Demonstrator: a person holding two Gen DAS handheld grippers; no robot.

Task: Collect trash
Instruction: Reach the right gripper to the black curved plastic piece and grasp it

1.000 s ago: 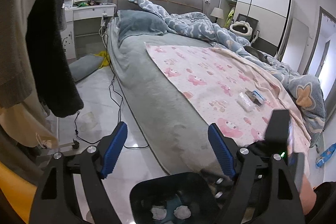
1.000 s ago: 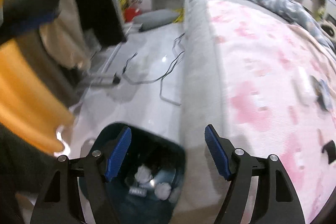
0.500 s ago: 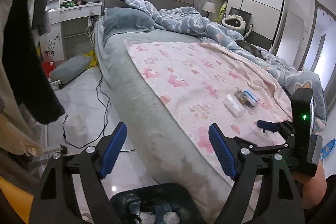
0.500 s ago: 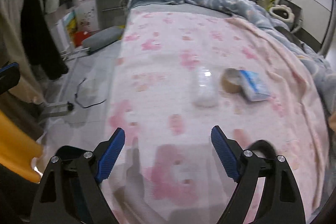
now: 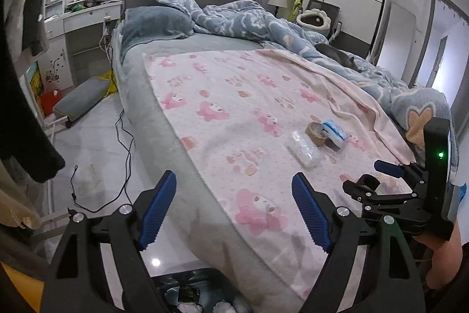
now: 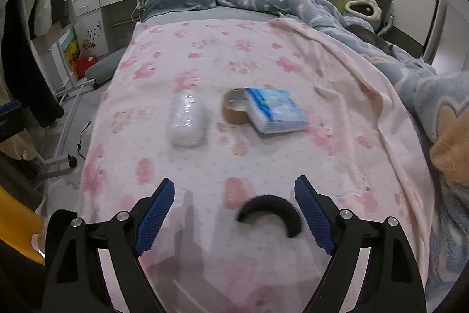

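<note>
On the pink blanket (image 6: 263,55) lie a clear plastic bottle (image 6: 186,119), a brown tape roll (image 6: 233,107), a blue and white tissue pack (image 6: 275,110) and a black curved band (image 6: 271,210). My right gripper (image 6: 234,216) is open and empty, hovering over the bed's near end with the black band between its fingers. My left gripper (image 5: 234,210) is open and empty above the bed's left edge. The bottle (image 5: 303,147), tape roll (image 5: 316,132) and tissue pack (image 5: 335,132) also show in the left wrist view. A dark trash bin (image 5: 187,292) with crumpled bits sits below the left gripper.
A blue duvet (image 6: 293,2) is heaped at the bed's far and right side. Cables (image 5: 123,143) trail on the floor left of the bed. Hanging clothes (image 5: 17,78) fill the left. A grey cushion (image 5: 80,101) and a white dresser (image 5: 82,28) stand beyond.
My right gripper swung from over the trash bin to over the bed, now facing the items. My left gripper lifted and turned toward the bed; the bin slid to the frame's bottom.
</note>
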